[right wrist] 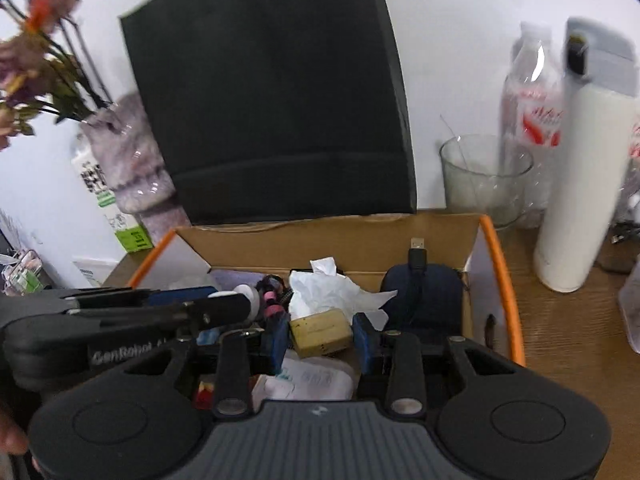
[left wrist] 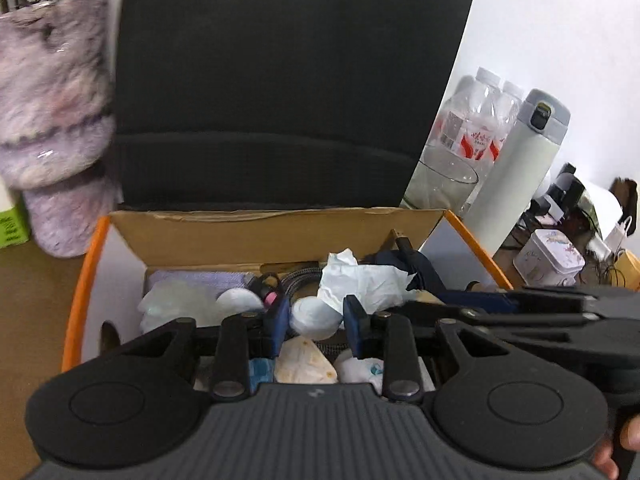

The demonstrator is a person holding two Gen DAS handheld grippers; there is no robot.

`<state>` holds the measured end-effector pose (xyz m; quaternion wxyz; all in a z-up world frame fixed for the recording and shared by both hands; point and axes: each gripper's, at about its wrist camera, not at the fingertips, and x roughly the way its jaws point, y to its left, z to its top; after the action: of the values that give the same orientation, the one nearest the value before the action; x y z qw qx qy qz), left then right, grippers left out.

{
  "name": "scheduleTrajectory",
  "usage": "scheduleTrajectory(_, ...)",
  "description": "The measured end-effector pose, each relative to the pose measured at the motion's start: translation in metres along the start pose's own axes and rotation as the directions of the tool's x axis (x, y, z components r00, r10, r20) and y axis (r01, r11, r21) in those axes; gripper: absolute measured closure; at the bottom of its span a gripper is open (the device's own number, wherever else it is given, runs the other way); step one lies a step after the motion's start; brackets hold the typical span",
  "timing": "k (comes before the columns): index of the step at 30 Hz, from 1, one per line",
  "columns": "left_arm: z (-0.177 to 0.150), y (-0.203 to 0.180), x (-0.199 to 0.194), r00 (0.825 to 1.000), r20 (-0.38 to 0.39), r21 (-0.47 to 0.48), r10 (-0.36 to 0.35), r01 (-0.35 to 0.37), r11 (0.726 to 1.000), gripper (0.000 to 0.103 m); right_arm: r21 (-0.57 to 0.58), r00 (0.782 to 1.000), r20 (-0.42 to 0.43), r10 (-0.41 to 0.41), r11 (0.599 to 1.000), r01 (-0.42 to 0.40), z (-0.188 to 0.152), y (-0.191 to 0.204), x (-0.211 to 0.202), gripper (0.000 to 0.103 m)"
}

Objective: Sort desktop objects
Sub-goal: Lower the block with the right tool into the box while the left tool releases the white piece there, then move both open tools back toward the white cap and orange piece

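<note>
Wooden desk (right wrist: 568, 340) against white wall (right wrist: 452, 40) (cluttered box (right wrist: 502, 280)).

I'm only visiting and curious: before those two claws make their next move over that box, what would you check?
1. Right gripper above the box: ok.
2. Yellowish block clamped between its pads: ok.
3. Left gripper actually gripping the pale round wad: cannot tell.
4. Free spot in the box: not ok, crowded.
5. Grippers clear of each other: cannot tell, they are close.
</note>
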<state>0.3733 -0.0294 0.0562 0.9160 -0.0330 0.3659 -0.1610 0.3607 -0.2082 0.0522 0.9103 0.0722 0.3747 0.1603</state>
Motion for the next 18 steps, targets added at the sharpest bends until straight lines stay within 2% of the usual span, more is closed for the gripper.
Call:
scheduleTrajectory(2,0.005,0.004,0.003,0.999,0.017,0.002,0.028,-0.028,1.0,0.057,-0.001,1.0,0.013,-0.016,1.0,0.016,0.004,-0.002,0.006,0.055)
scheduleTrajectory(4,0.009,0.009,0.0,0.999,0.03,-0.007,0.013,-0.013,1.0,0.053,0.029,0.999,0.042,-0.015,0.999,0.014,0.008,-0.01,0.003,0.047)
scheduleTrajectory(6,0.01,0.009,-0.01,0.999,0.046,-0.017,0.014,-0.013,1.0,0.053,0.036,0.997,0.073,-0.018,0.999,0.015,0.009,-0.014,-0.01,0.047)
scheduleTrajectory(9,0.009,-0.001,-0.041,0.995,0.081,-0.018,0.058,-0.057,0.998,0.051,0.019,0.99,0.141,-0.027,1.0,0.024,0.003,-0.012,-0.043,0.045)
scheduleTrajectory(10,0.008,-0.005,-0.053,0.992,0.105,-0.025,0.065,-0.062,0.998,0.045,0.008,0.988,0.15,-0.025,1.0,0.024,0.001,-0.01,-0.052,0.044)
scheduleTrajectory(11,0.004,-0.01,-0.069,0.988,0.139,-0.042,0.071,-0.066,0.997,0.033,-0.007,0.987,0.157,-0.023,1.0,0.025,-0.002,-0.006,-0.062,0.042)
scheduleTrajectory(12,-0.001,-0.014,-0.081,0.985,0.159,-0.047,0.074,-0.067,0.997,0.029,-0.031,0.986,0.166,-0.027,0.999,0.032,-0.008,-0.001,-0.074,0.041)
scheduleTrajectory(15,-0.022,-0.031,-0.118,0.978,0.185,-0.051,0.102,-0.094,0.994,0.026,-0.073,0.984,0.171,-0.052,0.995,0.065,-0.027,0.009,-0.105,0.035)
scheduleTrajectory(18,-0.056,-0.045,-0.155,0.968,0.201,-0.073,0.153,-0.141,0.987,0.017,-0.102,0.983,0.167,-0.077,0.99,0.094,-0.059,0.015,-0.137,0.033)
